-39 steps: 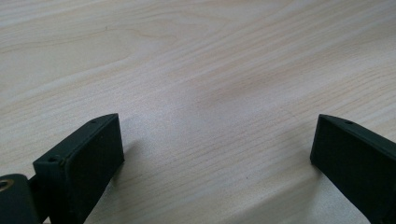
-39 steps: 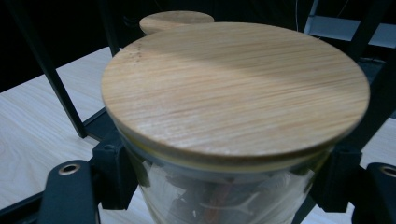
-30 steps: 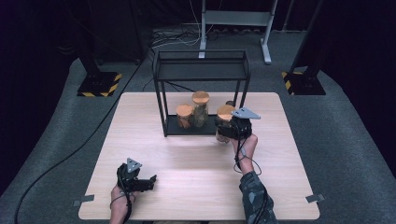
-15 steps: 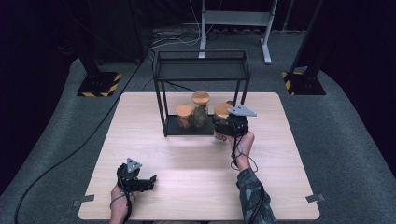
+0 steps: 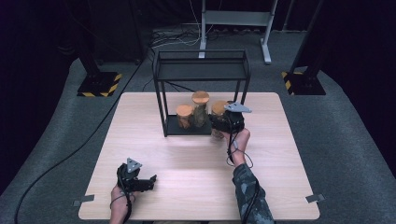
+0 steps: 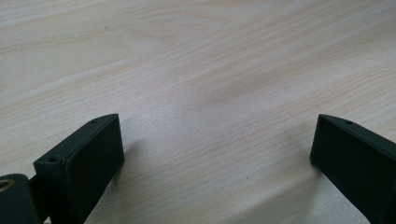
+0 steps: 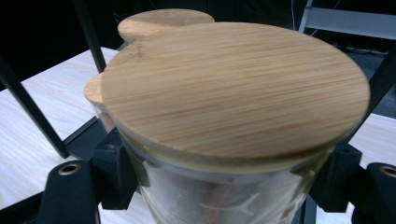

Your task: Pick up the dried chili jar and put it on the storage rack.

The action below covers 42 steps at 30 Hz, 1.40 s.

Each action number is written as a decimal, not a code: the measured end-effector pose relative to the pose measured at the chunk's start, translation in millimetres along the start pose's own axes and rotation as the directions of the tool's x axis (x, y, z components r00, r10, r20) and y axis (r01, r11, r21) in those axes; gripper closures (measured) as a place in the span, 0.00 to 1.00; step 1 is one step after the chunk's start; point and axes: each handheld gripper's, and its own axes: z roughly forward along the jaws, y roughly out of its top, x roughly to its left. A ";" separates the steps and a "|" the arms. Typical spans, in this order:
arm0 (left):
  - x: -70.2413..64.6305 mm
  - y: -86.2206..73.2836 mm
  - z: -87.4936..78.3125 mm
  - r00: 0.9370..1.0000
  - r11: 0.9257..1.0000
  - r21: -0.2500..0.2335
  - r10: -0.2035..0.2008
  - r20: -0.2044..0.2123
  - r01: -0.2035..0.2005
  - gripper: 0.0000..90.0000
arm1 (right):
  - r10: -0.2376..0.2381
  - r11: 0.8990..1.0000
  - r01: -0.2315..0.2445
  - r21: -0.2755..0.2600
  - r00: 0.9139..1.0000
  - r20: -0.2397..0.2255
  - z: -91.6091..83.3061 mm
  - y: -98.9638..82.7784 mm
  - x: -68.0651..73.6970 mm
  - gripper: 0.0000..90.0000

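The left claw [image 6: 217, 154] hovers with jaws spread wide over the bare wooden table [image 6: 210, 70].

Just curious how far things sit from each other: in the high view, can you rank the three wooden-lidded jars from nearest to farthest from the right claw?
1. Held jar: clamped in the right claw, at the rack's right end.
2. Tall jar: next to the left, on the rack's bottom shelf.
3. Short jar: farthest left on that shelf.

pale wooden table [image 5: 187, 154], grey carpet [image 5: 355, 140]
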 end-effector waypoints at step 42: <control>-0.1 -0.1 -0.1 1.000 1.000 -0.001 0.002 0.001 -0.002 0.03 | 0.053 0.998 -0.051 -0.026 0.995 0.083 44.5 -1.8 4.7 0.27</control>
